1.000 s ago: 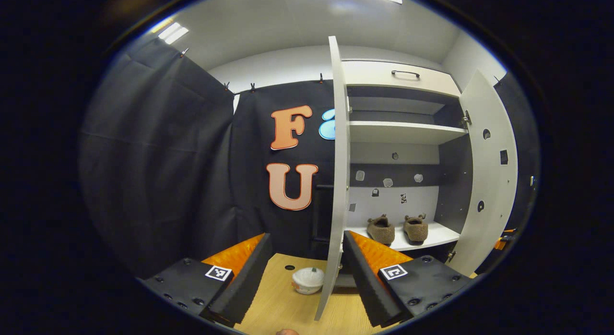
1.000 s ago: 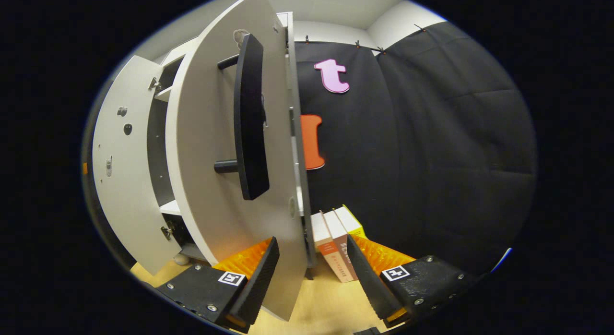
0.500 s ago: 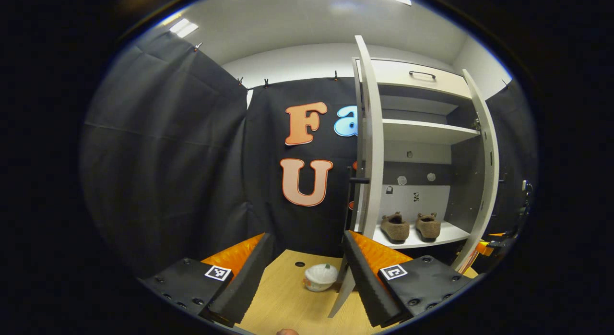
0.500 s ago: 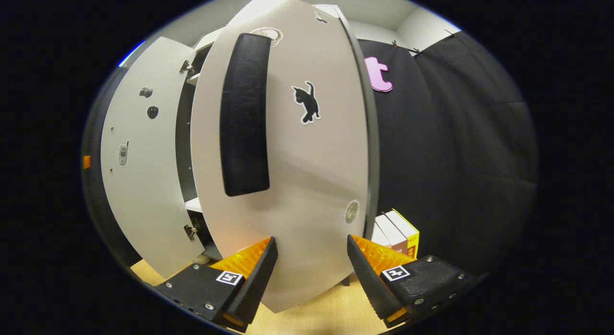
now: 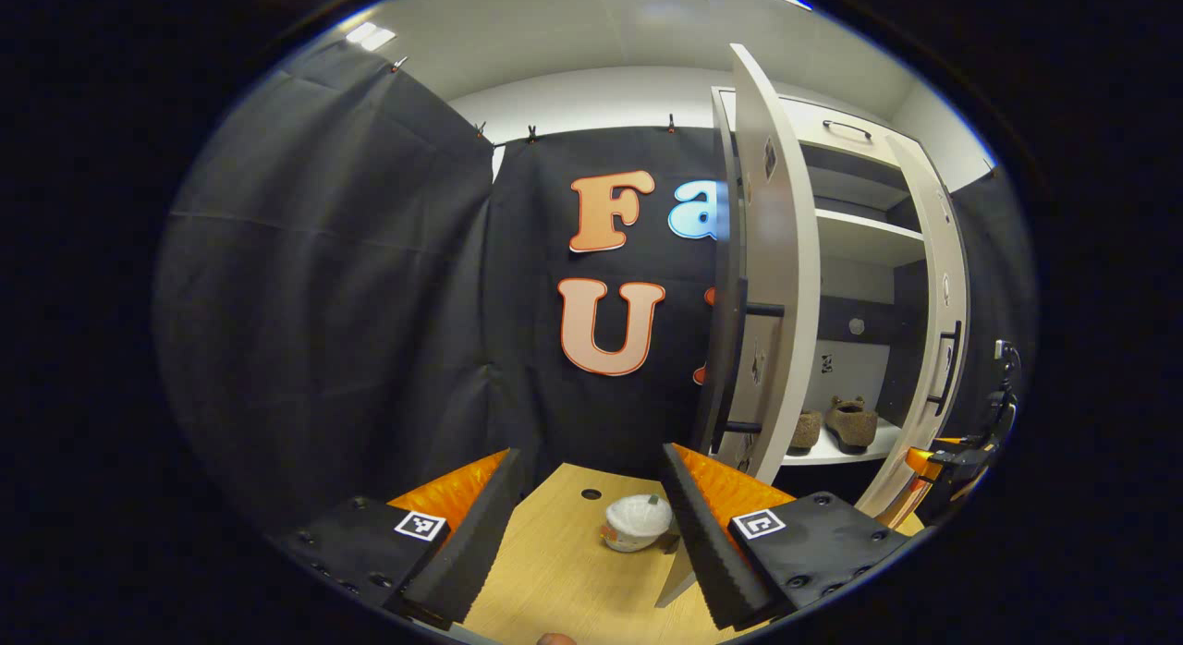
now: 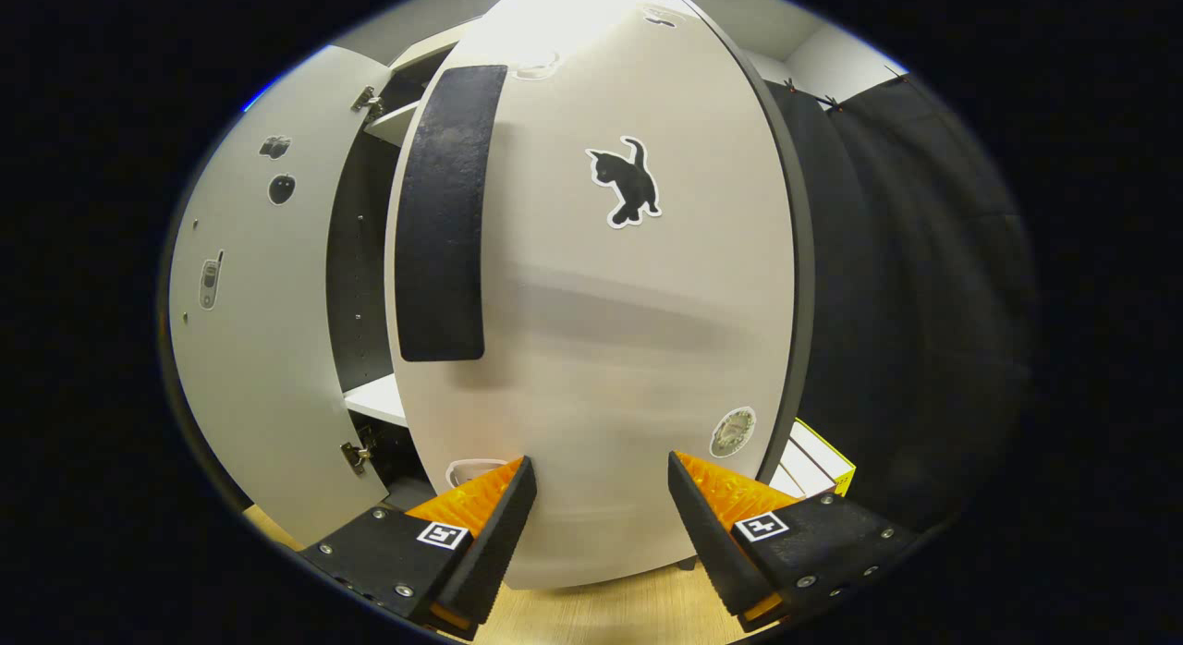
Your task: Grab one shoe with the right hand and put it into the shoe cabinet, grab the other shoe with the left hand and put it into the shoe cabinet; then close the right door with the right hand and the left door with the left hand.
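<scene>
In the left gripper view, two brown fuzzy shoes [image 5: 850,421] sit side by side on the cabinet's lower shelf [image 5: 836,453], seen through a narrow gap. The left door [image 5: 776,285] with its black bar handle [image 5: 730,368] stands partly swung in, just beyond my left gripper [image 5: 587,479], which is open and holds nothing. The right door [image 5: 933,331] stands beyond the gap. In the right gripper view, the right door [image 6: 601,349], with a black handle [image 6: 444,211] and a cat sticker [image 6: 628,183], faces my open right gripper [image 6: 596,483] at close range.
A white round object [image 5: 638,522] lies on the wooden table [image 5: 554,580] near the left door's lower corner. Books [image 6: 818,460] stand right of the cabinet. The left door's inner face [image 6: 259,303] shows past the right door. Black cloth walls surround the booth.
Both doors have swung inward and the gap between them has narrowed. The right door now turns its face squarely to my right gripper and hides most of the books.
</scene>
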